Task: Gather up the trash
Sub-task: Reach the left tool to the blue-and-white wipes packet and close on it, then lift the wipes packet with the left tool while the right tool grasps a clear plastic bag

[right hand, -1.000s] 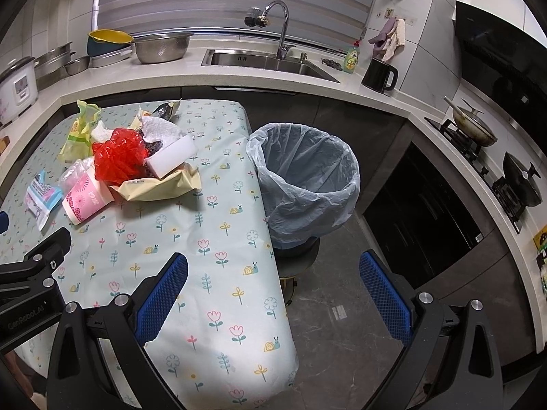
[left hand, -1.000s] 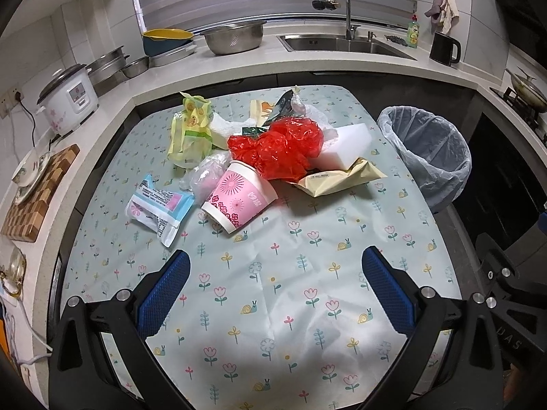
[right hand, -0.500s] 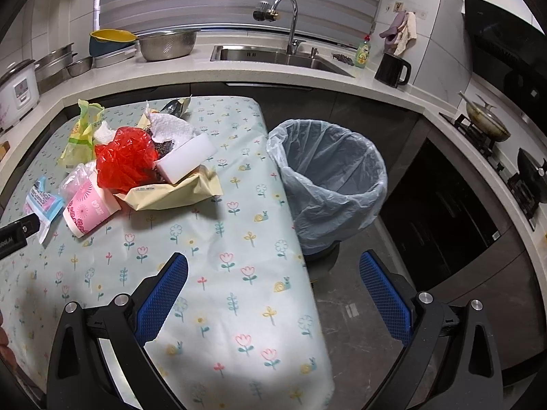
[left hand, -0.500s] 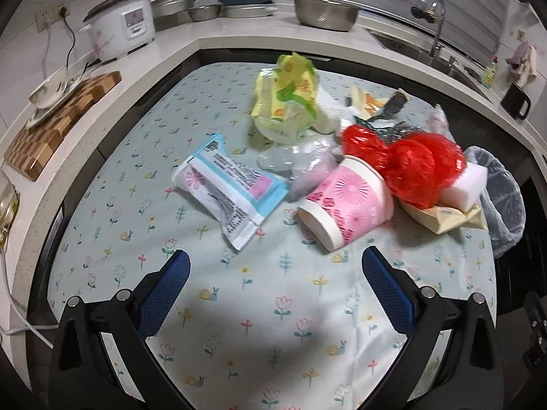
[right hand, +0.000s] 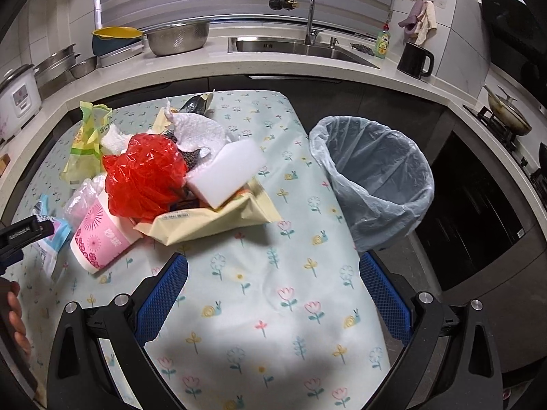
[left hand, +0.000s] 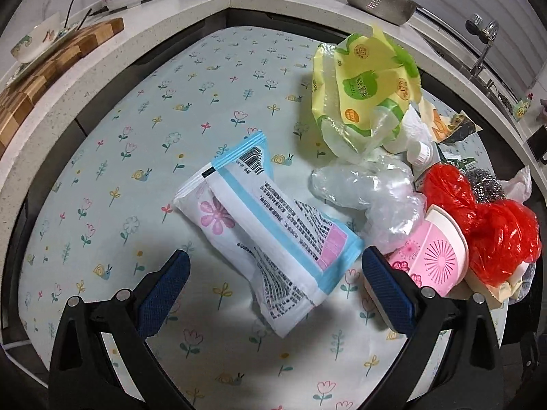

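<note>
Two pairs of tongs, both spread wide and empty. Left tongs [left hand: 275, 287] now much nearer the litter than a second ago, framing the blue-and-white wrapper [left hand: 270, 225] flat on the desk [left hand: 143, 143], its lower end between the pads but not yet touched. Probable first item for collection. Right tongs [right hand: 273, 294] nearer the desk than before, poised over bare patterned cloth, with the lined bin [right hand: 376, 177] just beyond the desk's right edge, open and apparently empty. No item yet moved to the bin.

Remaining heap beside the wrapper: pink cup [left hand: 430, 259] on its side, red plastic bag [left hand: 492, 225], clear film [left hand: 372, 198], yellow-green packet [left hand: 365, 92]. White foam block [right hand: 225, 171] and beige envelope [right hand: 212, 218] plain only from the right wrist view. Underside of the heap concealed; dark scraps beneath the paper towel [right hand: 201, 130] too small to identify. Left tongs' body cut off at that frame's edge.
</note>
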